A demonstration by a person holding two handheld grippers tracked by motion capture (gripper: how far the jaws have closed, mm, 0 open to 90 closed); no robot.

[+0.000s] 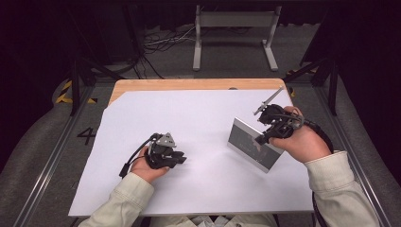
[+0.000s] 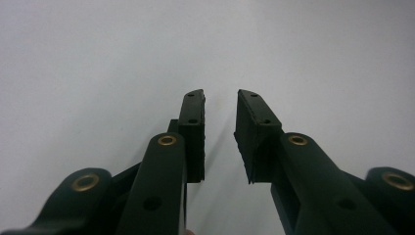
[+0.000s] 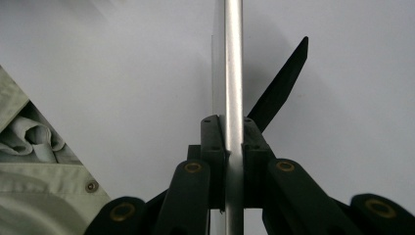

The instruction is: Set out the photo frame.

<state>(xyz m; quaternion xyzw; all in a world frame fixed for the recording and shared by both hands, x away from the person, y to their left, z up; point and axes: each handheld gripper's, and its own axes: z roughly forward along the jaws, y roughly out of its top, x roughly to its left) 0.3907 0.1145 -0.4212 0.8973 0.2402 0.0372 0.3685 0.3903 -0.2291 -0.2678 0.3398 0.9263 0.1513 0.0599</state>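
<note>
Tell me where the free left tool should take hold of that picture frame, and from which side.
Grip the frame by its silver top edge, coming from above at the near left corner. It stands upright on the white sheet, so the thin rim suits narrow jaws; the right tool already clamps that edge farther along.

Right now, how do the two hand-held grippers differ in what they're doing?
The right hand-held gripper is shut on the silver edge of a picture frame, holding it upright on the white sheet; the left hand-held gripper holds nothing.
The left one's jaws stand apart with a gap between the pads; the right one's press on the frame.
The left one sits low near the sheet; the right one is raised above the frame.
Both have black jaws and are held by hands in pale sleeves.
</note>
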